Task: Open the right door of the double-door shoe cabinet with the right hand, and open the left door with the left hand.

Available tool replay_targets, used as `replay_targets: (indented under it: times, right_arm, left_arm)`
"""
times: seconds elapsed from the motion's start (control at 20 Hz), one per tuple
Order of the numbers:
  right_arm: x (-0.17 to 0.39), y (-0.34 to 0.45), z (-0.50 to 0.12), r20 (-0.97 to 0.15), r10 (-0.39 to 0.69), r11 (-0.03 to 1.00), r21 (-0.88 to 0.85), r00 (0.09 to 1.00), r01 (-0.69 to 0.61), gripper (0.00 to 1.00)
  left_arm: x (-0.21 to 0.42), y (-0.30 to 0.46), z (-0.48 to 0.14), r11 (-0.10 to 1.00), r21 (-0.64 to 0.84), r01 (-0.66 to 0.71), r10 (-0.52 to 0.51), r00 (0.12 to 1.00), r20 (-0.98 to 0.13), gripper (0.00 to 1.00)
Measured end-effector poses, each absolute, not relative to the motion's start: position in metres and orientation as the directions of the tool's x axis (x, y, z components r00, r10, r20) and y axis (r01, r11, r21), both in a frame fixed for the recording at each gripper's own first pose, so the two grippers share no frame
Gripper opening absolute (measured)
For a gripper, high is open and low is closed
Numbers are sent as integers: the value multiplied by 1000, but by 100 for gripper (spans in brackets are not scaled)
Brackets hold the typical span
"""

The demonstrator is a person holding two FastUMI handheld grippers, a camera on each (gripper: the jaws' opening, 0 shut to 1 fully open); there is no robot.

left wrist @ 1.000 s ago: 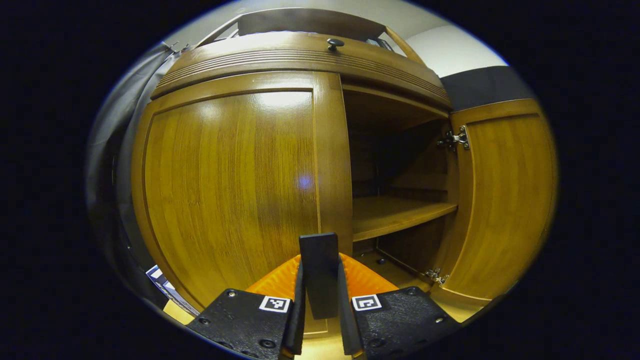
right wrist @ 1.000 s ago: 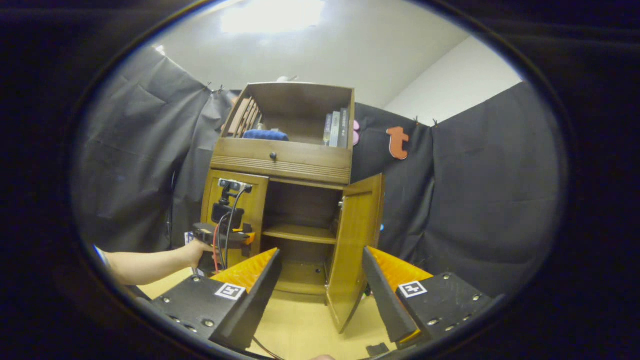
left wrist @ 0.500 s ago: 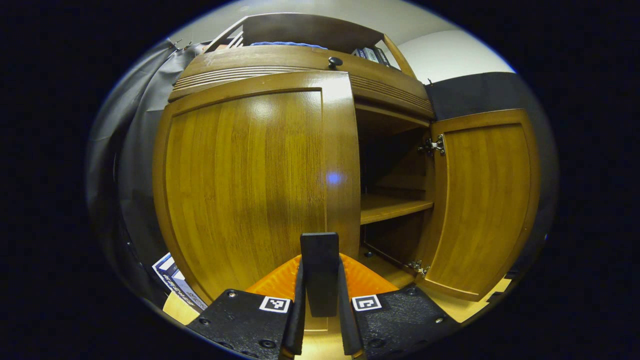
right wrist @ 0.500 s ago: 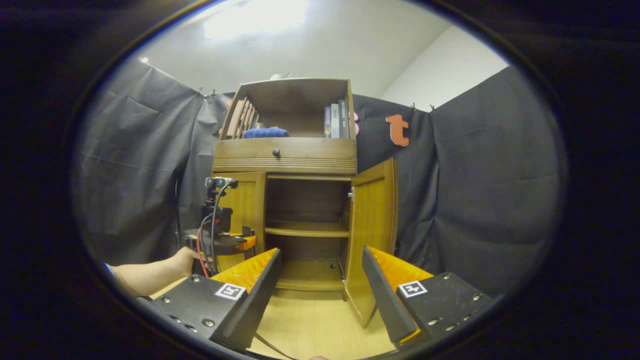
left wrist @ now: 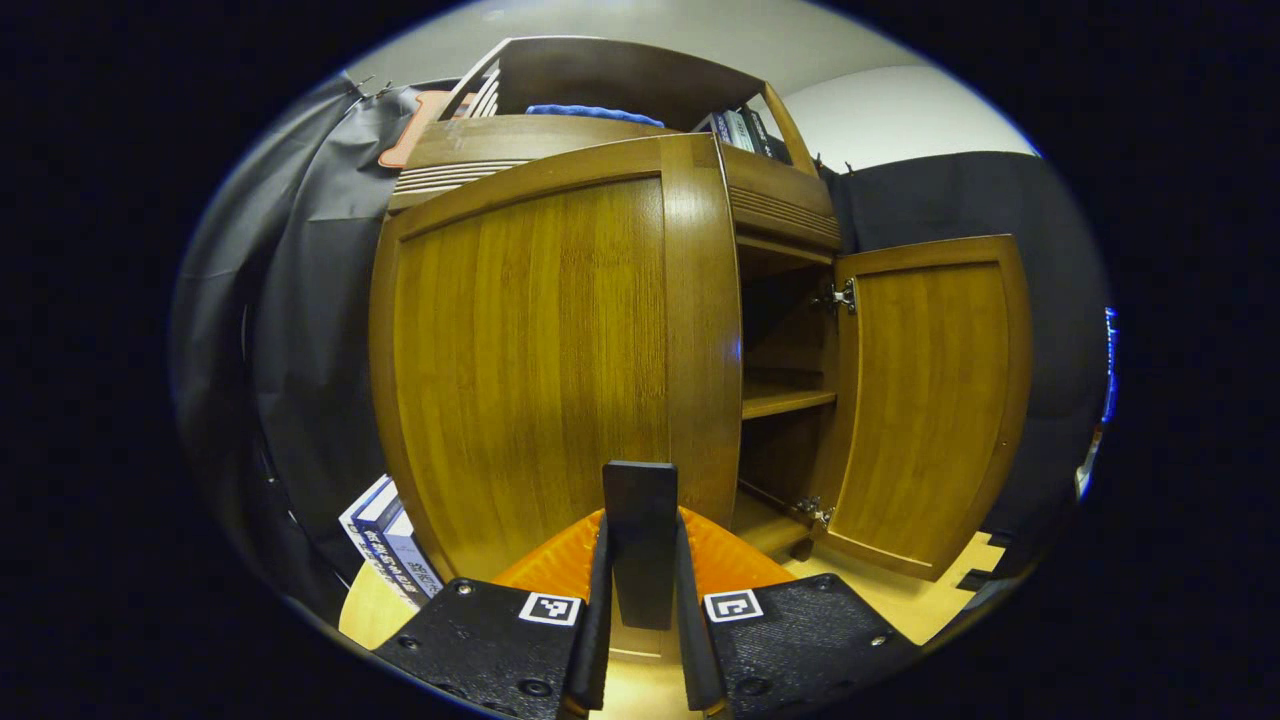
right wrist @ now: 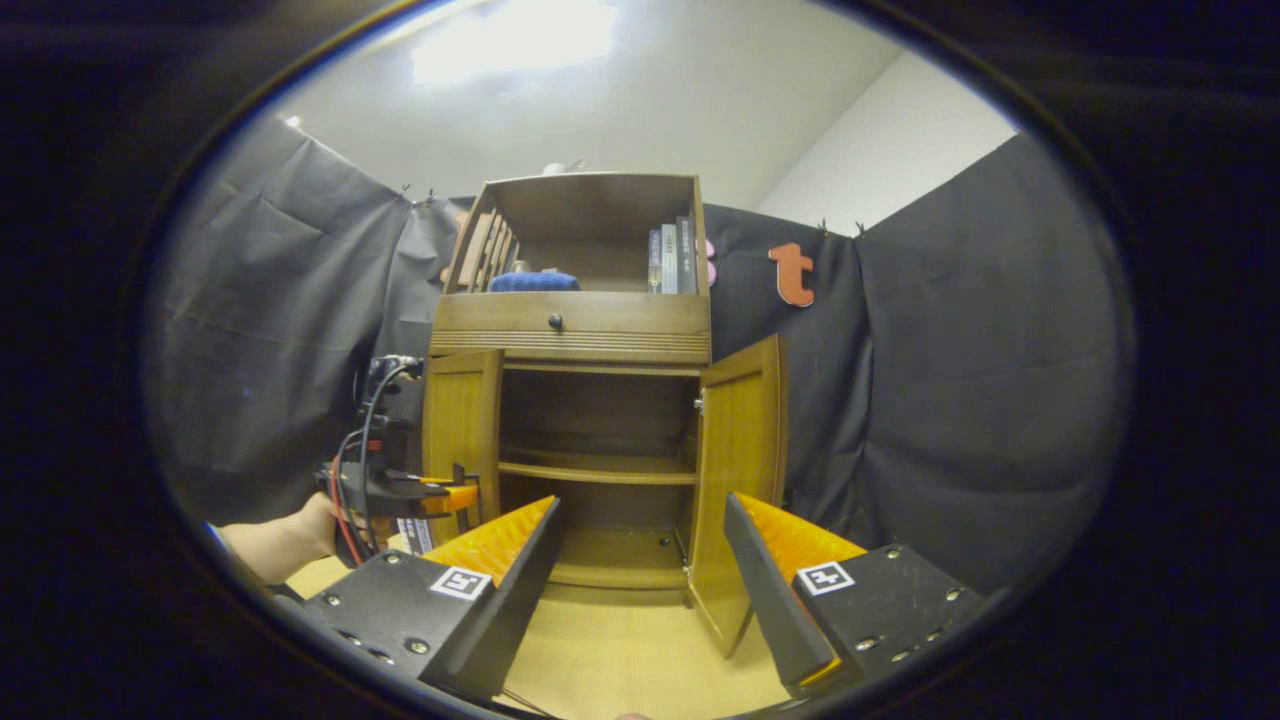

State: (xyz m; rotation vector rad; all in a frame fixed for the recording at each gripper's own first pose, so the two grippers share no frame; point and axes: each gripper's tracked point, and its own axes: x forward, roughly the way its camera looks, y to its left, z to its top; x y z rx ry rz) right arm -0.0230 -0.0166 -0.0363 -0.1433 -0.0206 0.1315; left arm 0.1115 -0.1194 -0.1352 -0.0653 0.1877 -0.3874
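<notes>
The wooden shoe cabinet (right wrist: 570, 325) stands ahead in the right gripper view. Its right door (right wrist: 735, 470) is swung wide open. Its left door (right wrist: 462, 430) stands partly open. In the left gripper view the left door (left wrist: 540, 370) is close in front, and my left gripper (left wrist: 640, 530) is shut on the dark flat handle (left wrist: 640, 490) at its free edge. The right door (left wrist: 925, 400) hangs open beyond. My right gripper (right wrist: 642, 505) is open, back from the cabinet, holding nothing. A hand (right wrist: 285, 520) holds the left gripper (right wrist: 400, 490) beside the left door.
A drawer with a dark knob (right wrist: 555, 321) sits above the doors, and an open top shelf holds books (right wrist: 672, 258) and a blue cloth (right wrist: 532, 282). An inner shelf (right wrist: 600, 468) crosses the cabinet. Books (left wrist: 385, 535) lean on the floor left of the cabinet. Black cloth walls surround it.
The left door has swung farther outward with my left gripper on its handle, baring more of the inside. My right gripper has stayed open and back, shifting only slightly.
</notes>
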Motion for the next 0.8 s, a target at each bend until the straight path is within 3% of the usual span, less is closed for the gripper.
replay_targets:
  times: [0.8]
  right_arm:
    - [-23, -11, -37, 30, 131, 983, -135, 991, -126, 94]
  left_arm:
    - [61, -54, -130, 932, -110, 346, -360, 917, -173, 27]
